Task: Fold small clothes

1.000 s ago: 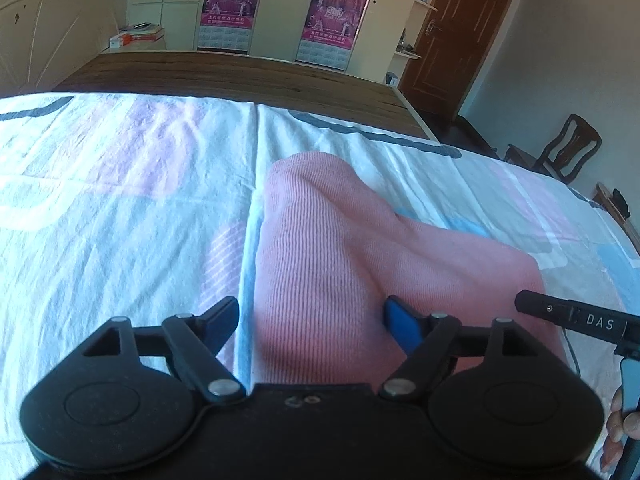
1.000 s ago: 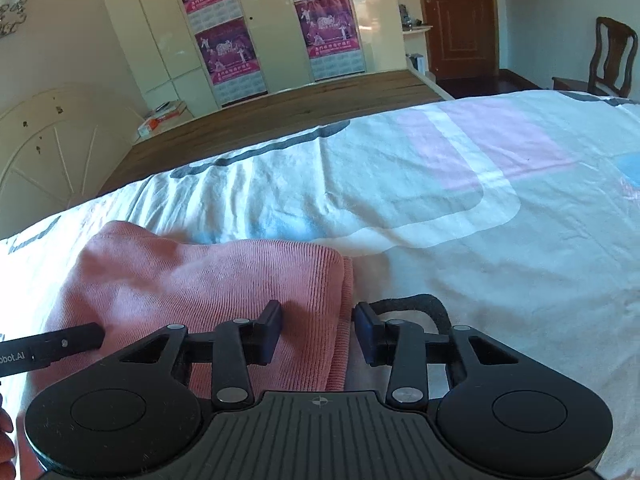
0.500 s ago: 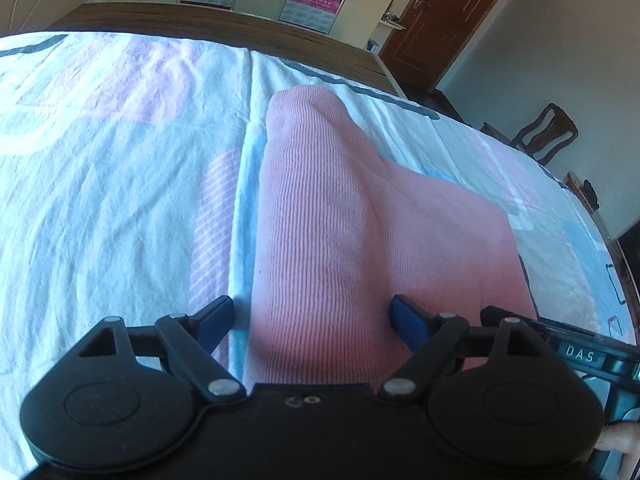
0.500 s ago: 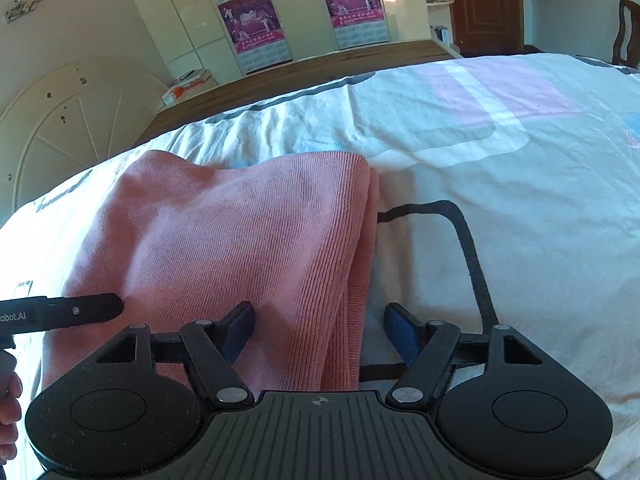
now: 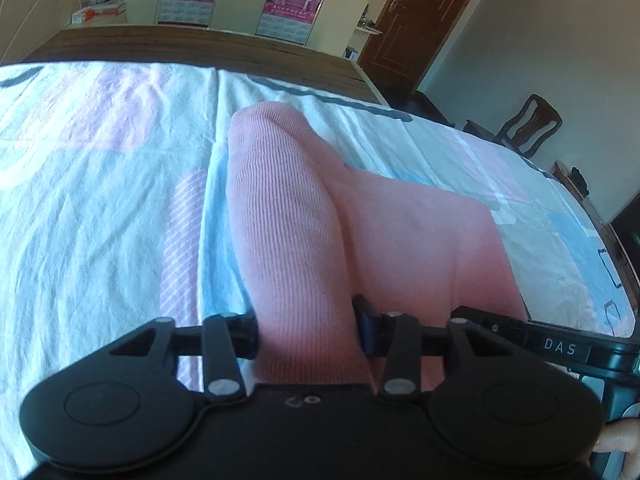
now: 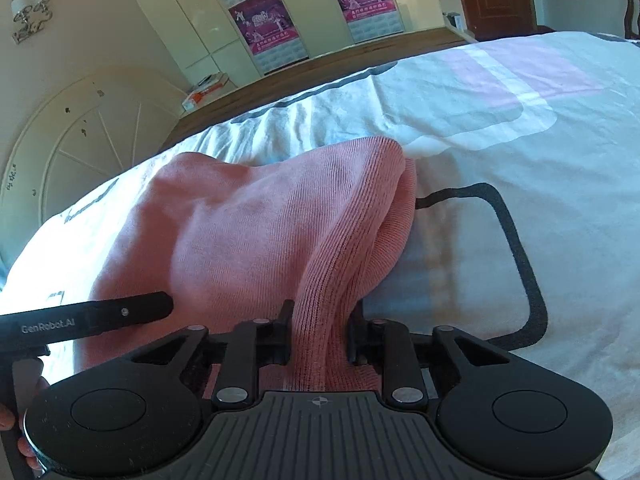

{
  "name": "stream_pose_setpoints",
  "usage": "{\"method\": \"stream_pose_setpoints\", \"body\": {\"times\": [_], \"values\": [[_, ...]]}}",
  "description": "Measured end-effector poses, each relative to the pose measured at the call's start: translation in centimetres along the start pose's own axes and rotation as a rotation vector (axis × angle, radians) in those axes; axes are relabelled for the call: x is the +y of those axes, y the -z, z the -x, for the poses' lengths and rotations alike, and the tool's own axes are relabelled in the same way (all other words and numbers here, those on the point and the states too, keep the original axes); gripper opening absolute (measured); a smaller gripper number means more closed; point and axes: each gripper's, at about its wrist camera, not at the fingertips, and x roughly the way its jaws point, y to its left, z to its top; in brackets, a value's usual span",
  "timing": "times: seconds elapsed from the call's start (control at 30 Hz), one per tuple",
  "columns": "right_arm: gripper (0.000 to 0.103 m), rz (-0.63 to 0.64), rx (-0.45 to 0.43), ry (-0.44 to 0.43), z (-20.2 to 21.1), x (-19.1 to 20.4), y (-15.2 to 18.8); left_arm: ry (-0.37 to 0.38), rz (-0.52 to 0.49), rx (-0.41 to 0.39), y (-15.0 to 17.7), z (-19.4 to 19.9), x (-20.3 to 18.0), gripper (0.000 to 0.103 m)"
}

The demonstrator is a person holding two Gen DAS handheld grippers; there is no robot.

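A pink ribbed knit garment (image 5: 400,240) lies on the bed, pulled up into a ridge at each near corner. In the left wrist view my left gripper (image 5: 308,326) has its jaws closing, and the blue pads pinch a raised fold of the garment's left edge. In the right wrist view my right gripper (image 6: 320,324) is also closing, with the bunched right edge of the garment (image 6: 256,232) squeezed between its fingers. The cloth sags between the two grips. A hand (image 6: 12,420) shows at each view's lower corner.
The patterned bed sheet (image 5: 100,200) spreads wide on all sides of the garment. A dark wooden bed edge (image 5: 200,46) runs along the far side, with a wardrobe with posters (image 6: 264,28) behind. A door (image 5: 404,20) and a wooden chair (image 5: 528,124) stand to the right.
Both pairs of jaws went from wide around the garment's edges to pinched on the cloth. The garment's near edge has bunched into raised folds and lifted slightly off the sheet.
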Motion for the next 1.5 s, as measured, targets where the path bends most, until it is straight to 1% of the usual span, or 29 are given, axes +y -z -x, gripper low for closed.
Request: {"method": "stream_pose_setpoints", "body": {"times": [0.07,0.23,0.33,0.4,0.5,0.6,0.73,0.8,0.93,1.03,1.13,1.2,1.23,1.3,1.37,1.43,1.5], "values": [[0.023,0.003,-0.011,-0.012,0.4,0.3,0.0,0.004,-0.009,-0.018,-0.1,0.7,-0.3,0.031],[0.022,-0.018,-0.043,-0.067,2.0,1.1,-0.3,0.037,0.026,-0.054,-0.3,2.9,0.2,0.029],[0.022,0.002,-0.056,-0.111,2.9,3.1,-0.7,0.026,0.021,-0.082,-0.5,5.1,0.6,0.029],[0.022,0.023,-0.053,-0.138,3.1,4.9,-0.8,0.014,0.026,-0.101,-0.7,6.8,1.6,0.029],[0.022,0.050,-0.054,-0.182,2.8,8.2,-0.6,-0.021,0.040,-0.130,-0.9,9.9,4.2,0.029],[0.022,0.067,-0.049,-0.232,1.8,12.6,-0.1,-0.061,0.057,-0.156,-0.7,13.1,7.8,0.029],[0.022,0.119,-0.038,-0.275,-0.2,19.9,1.0,-0.105,0.086,-0.188,-0.3,17.0,14.0,0.029],[0.022,0.138,-0.035,-0.284,-1.4,23.4,1.7,-0.117,0.095,-0.199,-0.3,18.8,17.7,0.029],[0.022,0.146,-0.026,-0.282,-4.9,30.5,3.6,-0.131,0.110,-0.202,-0.2,21.2,25.4,0.029],[0.022,0.159,-0.007,-0.279,-8.5,35.6,5.2,-0.160,0.107,-0.194,0.0,22.3,30.5,0.029],[0.022,0.160,0.023,-0.269,-11.9,39.2,6.6,-0.189,0.116,-0.172,0.2,22.5,35.0,0.029],[0.022,0.157,0.044,-0.247,-13.8,40.7,7.5,-0.212,0.111,-0.151,0.6,22.0,37.5,0.029],[0.022,0.155,0.045,-0.224,-14.5,41.2,8.0,-0.203,0.123,-0.128,1.1,21.5,39.0,0.030],[0.022,0.146,0.041,-0.171,-15.3,41.3,8.4,-0.199,0.142,-0.105,1.7,20.7,41.1,0.035],[0.022,0.133,0.043,-0.126,-15.6,40.7,8.6,-0.189,0.130,-0.114,2.0,20.3,41.6,0.043],[0.022,0.164,0.036,-0.062,-15.7,40.5,8.9,-0.193,0.097,-0.117,2.2,20.4,41.0,0.045],[0.023,0.165,0.031,-0.032,-15.4,40.2,9.1,-0.191,0.101,-0.112,1.9,20.7,40.9,0.046]]}}
